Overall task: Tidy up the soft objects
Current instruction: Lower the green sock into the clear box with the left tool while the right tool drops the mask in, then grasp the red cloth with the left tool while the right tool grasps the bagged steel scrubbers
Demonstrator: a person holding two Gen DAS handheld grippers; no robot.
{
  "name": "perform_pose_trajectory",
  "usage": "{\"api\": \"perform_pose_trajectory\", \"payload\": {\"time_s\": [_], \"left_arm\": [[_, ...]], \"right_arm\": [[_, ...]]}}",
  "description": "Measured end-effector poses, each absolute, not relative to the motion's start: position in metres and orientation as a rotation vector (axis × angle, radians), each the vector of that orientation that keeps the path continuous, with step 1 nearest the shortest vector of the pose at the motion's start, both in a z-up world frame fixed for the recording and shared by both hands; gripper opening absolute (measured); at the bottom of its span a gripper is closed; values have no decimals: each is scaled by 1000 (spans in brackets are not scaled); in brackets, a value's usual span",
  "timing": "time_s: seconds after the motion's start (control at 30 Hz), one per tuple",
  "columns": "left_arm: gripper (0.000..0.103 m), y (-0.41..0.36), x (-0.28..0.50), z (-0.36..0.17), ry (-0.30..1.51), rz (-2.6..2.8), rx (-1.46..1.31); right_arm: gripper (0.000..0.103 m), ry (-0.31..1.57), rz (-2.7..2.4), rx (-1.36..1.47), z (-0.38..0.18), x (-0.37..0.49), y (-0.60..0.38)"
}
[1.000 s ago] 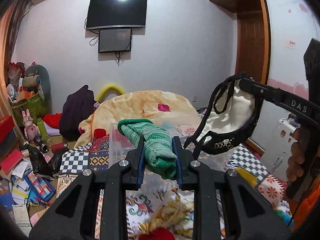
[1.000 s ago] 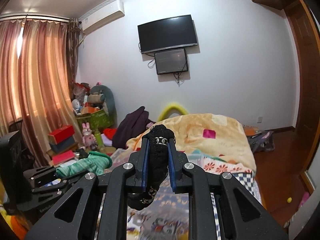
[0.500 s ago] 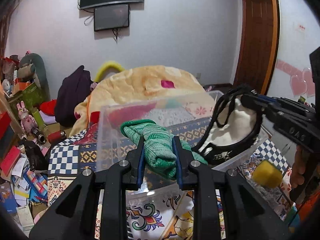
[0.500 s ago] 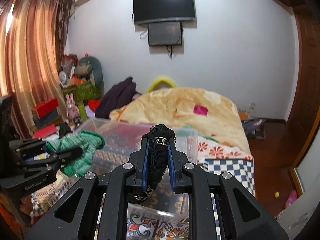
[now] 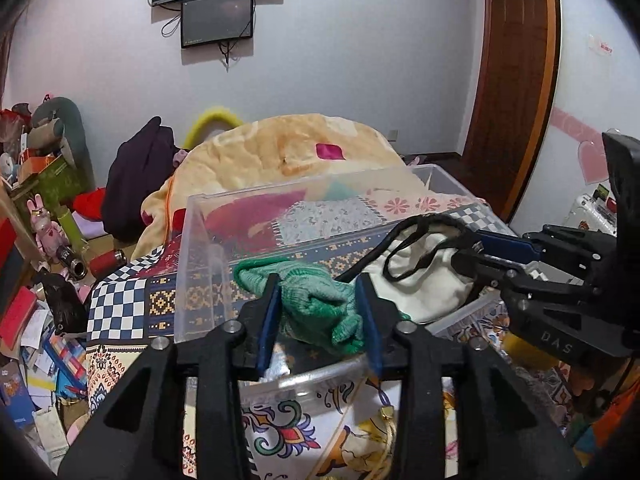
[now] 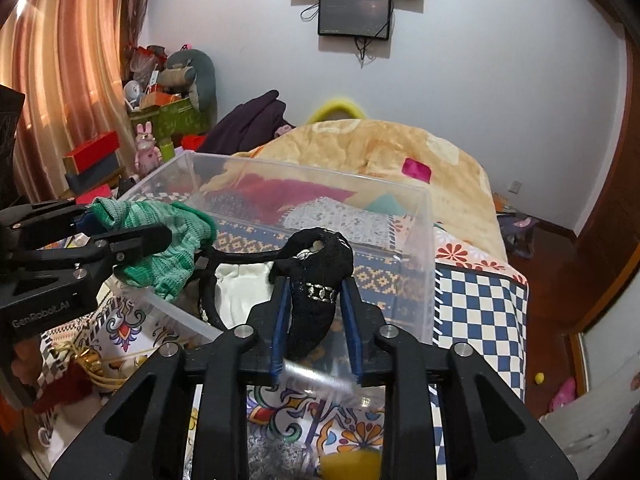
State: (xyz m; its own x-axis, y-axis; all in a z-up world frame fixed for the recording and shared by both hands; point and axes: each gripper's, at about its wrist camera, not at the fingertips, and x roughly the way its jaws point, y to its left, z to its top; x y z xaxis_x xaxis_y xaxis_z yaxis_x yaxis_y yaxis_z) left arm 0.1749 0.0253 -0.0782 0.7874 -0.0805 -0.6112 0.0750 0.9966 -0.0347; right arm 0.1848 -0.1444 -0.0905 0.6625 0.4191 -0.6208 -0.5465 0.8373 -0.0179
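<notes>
A clear plastic bin (image 5: 200, 248) (image 6: 424, 240) stands on the patterned bed cover. My left gripper (image 5: 318, 320) is shut on a green knitted cloth (image 5: 316, 304), also seen from the right wrist view (image 6: 168, 236), held just inside the bin's near rim. My right gripper (image 6: 314, 320) is shut on a black fabric item with a chain trim (image 6: 316, 276) and a cream lining (image 5: 416, 280) (image 6: 240, 292); it hangs inside the bin at the right. The two grippers are side by side over the bin.
A rumpled yellow blanket (image 5: 300, 152) lies on the bed behind the bin. A yellow sponge (image 6: 348, 462) and a red tasselled thing (image 6: 60, 392) lie on the cover near the bin. Boxes and toys crowd the floor at the left (image 5: 36, 240). A wooden door (image 5: 516, 80) is at the right.
Both grippers have come down and forward from above the bed to the bin, each still holding its cloth. The cloths now hang inside the bin.
</notes>
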Motion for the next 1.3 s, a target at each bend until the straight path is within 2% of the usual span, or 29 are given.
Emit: {"api": "perform_pose_trajectory", "payload": {"time_s": [0.1, 0.13, 0.27, 0.33, 0.4, 0.5, 0.67, 1.3], "left_arm": [[42, 26, 165, -69, 636, -92, -22], [42, 26, 163, -66, 629, -95, -27], [58, 27, 144, -49, 578, -116, -48], [60, 25, 131, -42, 552, -112, -37], [66, 24, 116, -37, 531, -102, -18], [76, 26, 97, -36, 516, -95, -15], [84, 26, 73, -45, 523, -87, 6], [85, 36, 35, -126, 680, -59, -92]], "right_arm": [[54, 631, 556, -173, -82, 179, -154], [58, 620, 552, -168, -79, 178, -153], [66, 580, 563, -135, -64, 166, -162], [78, 548, 563, -116, -55, 156, -168], [81, 516, 573, -90, -48, 143, -176], [83, 506, 591, -50, -45, 131, -183], [83, 525, 603, -20, -55, 116, -186], [83, 739, 597, 11, -134, 99, -188]]}}
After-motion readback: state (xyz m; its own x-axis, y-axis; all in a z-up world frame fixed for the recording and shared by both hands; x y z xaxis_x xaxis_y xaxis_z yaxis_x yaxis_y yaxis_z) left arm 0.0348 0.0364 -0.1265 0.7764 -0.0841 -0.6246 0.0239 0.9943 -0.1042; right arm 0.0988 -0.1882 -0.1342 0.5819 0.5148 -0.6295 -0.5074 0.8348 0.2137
